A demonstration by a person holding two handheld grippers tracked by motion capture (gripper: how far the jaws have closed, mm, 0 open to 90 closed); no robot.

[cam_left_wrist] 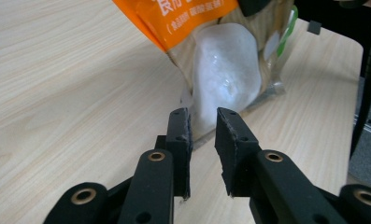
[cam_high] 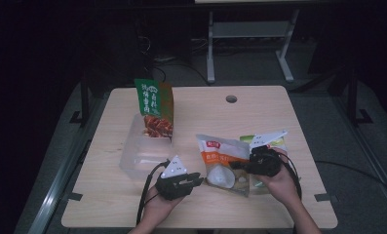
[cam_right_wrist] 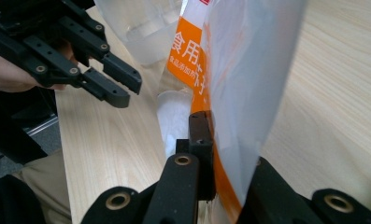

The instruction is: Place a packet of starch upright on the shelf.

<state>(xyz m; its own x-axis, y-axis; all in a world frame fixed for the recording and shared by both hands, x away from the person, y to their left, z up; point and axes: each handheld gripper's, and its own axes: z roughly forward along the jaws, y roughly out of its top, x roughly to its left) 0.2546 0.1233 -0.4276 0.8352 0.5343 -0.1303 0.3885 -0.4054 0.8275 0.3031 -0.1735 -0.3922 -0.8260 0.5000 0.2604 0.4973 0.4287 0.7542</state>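
Right then, the orange and clear plastic bag with white powder inside point(cam_high: 223, 163) lay on the pale wooden table point(cam_high: 259, 112), and everything else can be placed from that bag. The right tongs point(cam_high: 240, 165) had come in from the bag's right side and were shut tight on its edge. In the right gripper view the thin plastic of the bag point(cam_right_wrist: 248, 93) stood pinched between the two black jaws, with the orange print running up beside the left jaw. The person's right hand point(cam_high: 279, 179) sat just right of the bag, holding those tongs.

The left tongs point(cam_high: 197, 181) were just left of the bag, close to its lower corner. Their jaws stood a small way apart, a narrow gap with nothing in it. In the left gripper view the white lump of powder point(cam_left_wrist: 225, 70) sat right ahead of the tips, near but not touching. The person's left hand point(cam_high: 162, 204) was below and left of the bag.

Behind the bag, a second packet with a green edge point(cam_high: 279, 142) peeked out from under it. Left of the bag stood a clear plastic box point(cam_high: 145, 151). A tall green and orange snack bag point(cam_high: 154, 105) stood upright in the far end of that box, well apart from the orange bag.
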